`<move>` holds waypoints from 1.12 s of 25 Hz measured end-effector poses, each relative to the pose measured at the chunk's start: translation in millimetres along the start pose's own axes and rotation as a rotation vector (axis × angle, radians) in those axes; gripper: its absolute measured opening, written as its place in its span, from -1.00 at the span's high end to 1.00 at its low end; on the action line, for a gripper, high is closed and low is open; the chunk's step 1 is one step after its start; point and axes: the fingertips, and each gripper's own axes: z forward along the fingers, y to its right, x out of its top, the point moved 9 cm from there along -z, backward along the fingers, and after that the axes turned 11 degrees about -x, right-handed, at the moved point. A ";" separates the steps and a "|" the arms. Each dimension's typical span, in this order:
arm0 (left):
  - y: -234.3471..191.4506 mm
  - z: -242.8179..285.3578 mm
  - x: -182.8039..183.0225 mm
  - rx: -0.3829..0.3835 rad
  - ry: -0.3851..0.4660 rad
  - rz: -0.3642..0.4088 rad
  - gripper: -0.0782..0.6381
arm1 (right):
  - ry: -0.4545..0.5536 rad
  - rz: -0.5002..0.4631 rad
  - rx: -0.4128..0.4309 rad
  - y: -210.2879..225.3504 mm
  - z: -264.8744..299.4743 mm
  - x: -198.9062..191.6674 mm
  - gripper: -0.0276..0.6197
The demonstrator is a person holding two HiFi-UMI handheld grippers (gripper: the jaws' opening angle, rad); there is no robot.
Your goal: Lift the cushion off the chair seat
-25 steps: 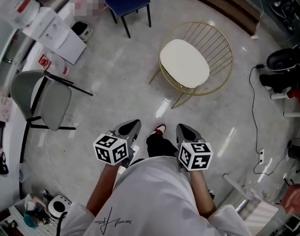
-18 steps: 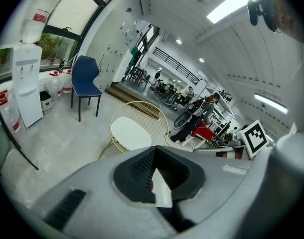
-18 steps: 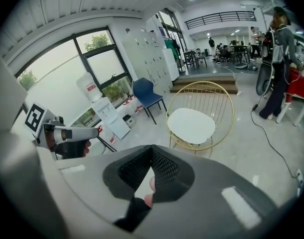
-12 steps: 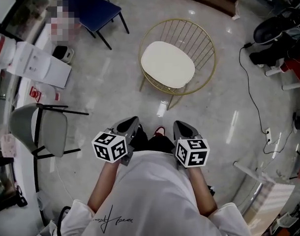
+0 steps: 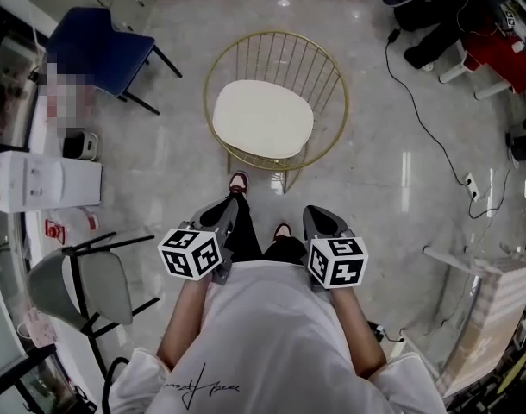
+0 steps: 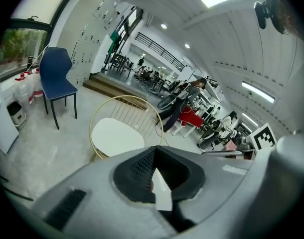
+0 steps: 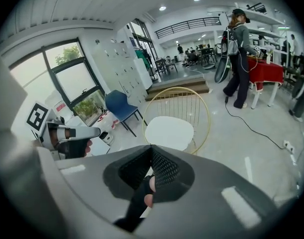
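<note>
The white cushion (image 5: 263,119) lies flat on the seat of the gold wire chair (image 5: 284,56), at twelve o'clock from both grippers and well apart from them. It fills most of the seat, with the wire back curving round its far side.

The left gripper (image 5: 231,203) has its jaws together with nothing between them. The right gripper (image 5: 315,216) is likewise closed and empty. Both point forward and down toward the chair, side by side in front of the person's body.

Between the grippers and the chair lies pale glossy floor. The person's forward shoe (image 5: 238,181) stands on it just beside the chair's front legs, and the other shoe (image 5: 283,229) sits between the two grippers.

At ten o'clock from the wire chair stands a blue chair (image 5: 103,54). At nine o'clock from the left gripper sits a white box (image 5: 47,182), and at eight o'clock a grey chair (image 5: 95,287) on black legs. A black cable (image 5: 427,132) trails across the floor at two o'clock from the right gripper, clear of the wire chair. In the right gripper view another person (image 7: 237,59) stands beyond the chair beside a red table (image 7: 266,66), well away from the cushion.
</note>
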 end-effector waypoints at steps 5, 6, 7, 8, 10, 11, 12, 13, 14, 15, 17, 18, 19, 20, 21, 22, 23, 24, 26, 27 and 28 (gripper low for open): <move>-37.7 18.1 39.8 -0.038 -0.060 0.016 0.78 | -0.018 0.052 -0.056 -12.8 25.1 18.8 0.89; -42.5 22.6 45.5 -0.045 -0.071 0.017 0.78 | -0.022 0.061 -0.064 -13.3 29.6 22.3 0.89; -48.0 26.4 51.0 -0.053 -0.084 0.018 0.78 | -0.028 0.069 -0.071 -15.0 34.7 25.6 0.90; -54.4 29.6 56.9 -0.060 -0.096 0.020 0.78 | -0.035 0.077 -0.077 -18.0 40.5 29.1 0.89; -69.0 35.4 70.5 -0.073 -0.118 0.026 0.78 | -0.046 0.090 -0.088 -25.7 53.5 37.3 0.89; -76.3 38.4 78.0 -0.081 -0.127 0.030 0.78 | -0.050 0.095 -0.095 -29.7 59.9 42.3 0.89; -83.4 41.1 85.4 -0.089 -0.136 0.033 0.78 | -0.051 0.099 -0.102 -33.6 65.8 47.7 0.89; -90.1 43.4 92.7 -0.098 -0.145 0.037 0.78 | -0.051 0.104 -0.112 -37.4 71.2 53.1 0.90; -96.7 45.1 99.6 -0.106 -0.155 0.040 0.78 | -0.049 0.108 -0.123 -41.3 76.3 58.3 0.89; -103.0 46.8 106.3 -0.112 -0.166 0.045 0.78 | -0.048 0.110 -0.137 -44.8 81.1 63.2 0.89; -114.2 50.8 118.8 -0.120 -0.183 0.054 0.78 | -0.049 0.115 -0.160 -50.4 89.9 72.4 0.89; -119.2 53.0 124.5 -0.124 -0.189 0.056 0.78 | -0.051 0.120 -0.169 -52.7 93.5 76.7 0.89; -123.9 55.2 130.0 -0.127 -0.195 0.058 0.78 | -0.052 0.127 -0.179 -55.0 96.7 80.8 0.89; -128.5 57.3 135.1 -0.131 -0.201 0.059 0.78 | -0.053 0.132 -0.190 -57.3 99.8 84.6 0.89; -133.2 59.6 140.2 -0.134 -0.208 0.060 0.78 | -0.055 0.137 -0.201 -59.8 103.1 88.2 0.89; -138.1 62.0 145.2 -0.138 -0.215 0.062 0.78 | -0.057 0.142 -0.212 -62.3 107.0 91.6 0.89; -143.2 64.5 150.1 -0.141 -0.223 0.063 0.78 | -0.059 0.148 -0.222 -64.6 111.2 94.8 0.89; -148.4 67.3 155.0 -0.143 -0.231 0.064 0.78 | -0.063 0.154 -0.233 -66.6 115.7 98.1 0.89; -159.0 72.7 164.6 -0.150 -0.245 0.066 0.78 | -0.068 0.167 -0.257 -70.2 124.8 104.4 0.89; -164.2 75.0 169.1 -0.153 -0.252 0.067 0.78 | -0.070 0.175 -0.268 -72.1 129.4 107.3 0.89; -169.2 77.1 173.4 -0.157 -0.259 0.068 0.78 | -0.071 0.185 -0.277 -74.0 133.9 110.1 0.89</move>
